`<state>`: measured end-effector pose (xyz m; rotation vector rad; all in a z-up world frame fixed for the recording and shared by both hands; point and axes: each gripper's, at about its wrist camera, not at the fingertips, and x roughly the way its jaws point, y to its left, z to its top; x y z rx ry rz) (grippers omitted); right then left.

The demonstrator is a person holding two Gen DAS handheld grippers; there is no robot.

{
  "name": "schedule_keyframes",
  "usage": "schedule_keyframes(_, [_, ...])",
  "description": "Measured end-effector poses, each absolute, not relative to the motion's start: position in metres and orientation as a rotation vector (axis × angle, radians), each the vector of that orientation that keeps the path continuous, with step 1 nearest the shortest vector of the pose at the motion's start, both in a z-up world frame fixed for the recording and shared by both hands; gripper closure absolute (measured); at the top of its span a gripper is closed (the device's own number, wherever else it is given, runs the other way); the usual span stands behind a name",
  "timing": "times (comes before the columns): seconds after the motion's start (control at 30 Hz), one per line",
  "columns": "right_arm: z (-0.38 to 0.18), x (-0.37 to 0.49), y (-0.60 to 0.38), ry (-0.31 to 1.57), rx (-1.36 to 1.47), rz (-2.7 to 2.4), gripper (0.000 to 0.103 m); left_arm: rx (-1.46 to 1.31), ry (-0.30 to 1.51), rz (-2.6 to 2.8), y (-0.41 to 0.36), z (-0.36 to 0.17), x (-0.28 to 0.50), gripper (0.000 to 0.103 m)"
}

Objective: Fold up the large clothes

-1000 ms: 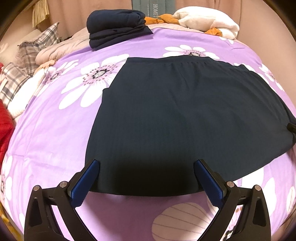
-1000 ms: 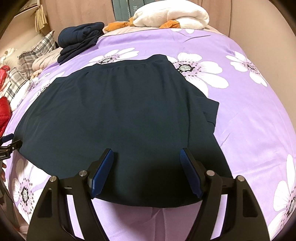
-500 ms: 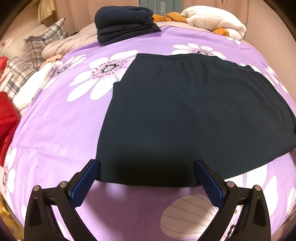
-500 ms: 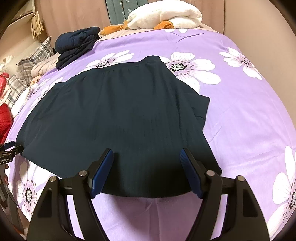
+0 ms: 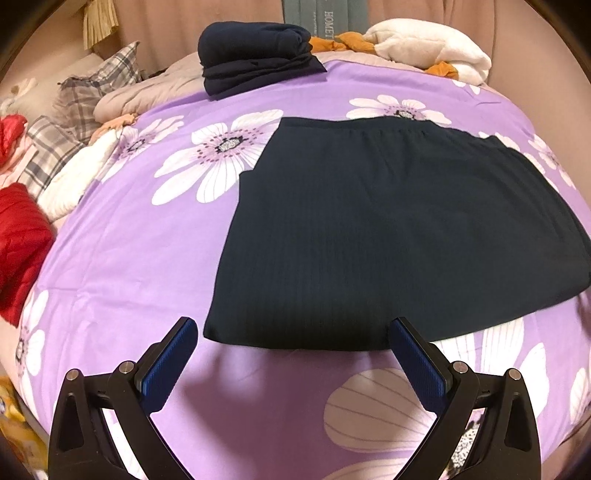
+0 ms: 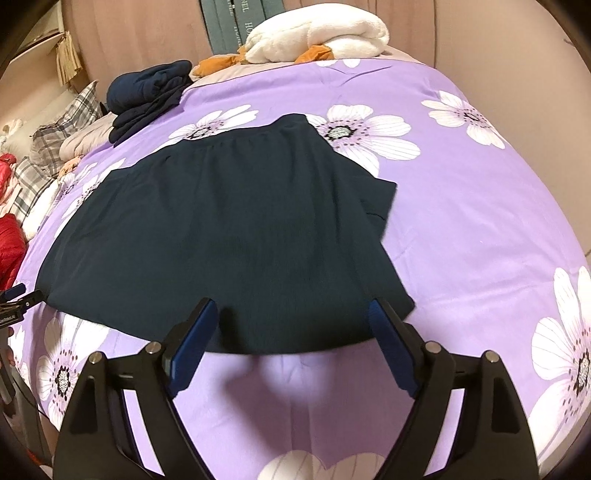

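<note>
Left wrist view: my left gripper (image 5: 291, 352) gapes empty — the dark navy ribbed garment (image 5: 388, 236) lies flat on the purple flowered bedspread (image 5: 122, 266), hem just ahead.

Right wrist view: my right gripper (image 6: 291, 334), jaws just widened and empty, straddles the same hem — its right corner nearest.

Bare bedspread (image 5: 122, 258) left of dark skirt (image 5: 388, 229) and along near hem: open passage. Right of skirt, wide clear sheet. Far edge blocked: folded navy pile (image 5: 255, 55), white blanket (image 6: 321, 35). Left edge crowded: plaid pillows (image 5: 85, 99), red jacket (image 5: 18, 240).
</note>
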<state>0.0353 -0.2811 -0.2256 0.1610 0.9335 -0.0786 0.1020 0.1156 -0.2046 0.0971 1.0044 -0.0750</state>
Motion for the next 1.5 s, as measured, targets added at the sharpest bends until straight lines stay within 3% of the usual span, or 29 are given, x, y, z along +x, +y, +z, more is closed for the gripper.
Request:
schedule_keyframes(0.3, [-0.194,0.024,-0.277,0.921,0.156,-0.144,0.013,0.08,0.92,-0.086,0.11,-0.156,0.091,0.001])
schedule_keyframes(0.43, [-0.155,0.025,-0.253,0.88,0.115,-0.103,0.001,0.086,0.856,-0.085,0.102,-0.113,0.085,0.001])
schedule_keyframes(1.07, [0.013,-0.003,-0.178,0.788,0.097,-0.051,0.001,0.114,0.744,-0.148,0.057,0.036,0.05,0.001])
schedule_keyframes(1.33, [0.062,-0.019,-0.166,0.719,0.069,-0.027,0.001,0.165,0.711,-0.12,0.047,0.056,0.04,0.001])
schedule_keyframes(1.5, [0.057,-0.024,-0.167,0.717,0.078,-0.018,0.001,0.141,0.733,-0.139,0.045,0.048,0.034,0.001])
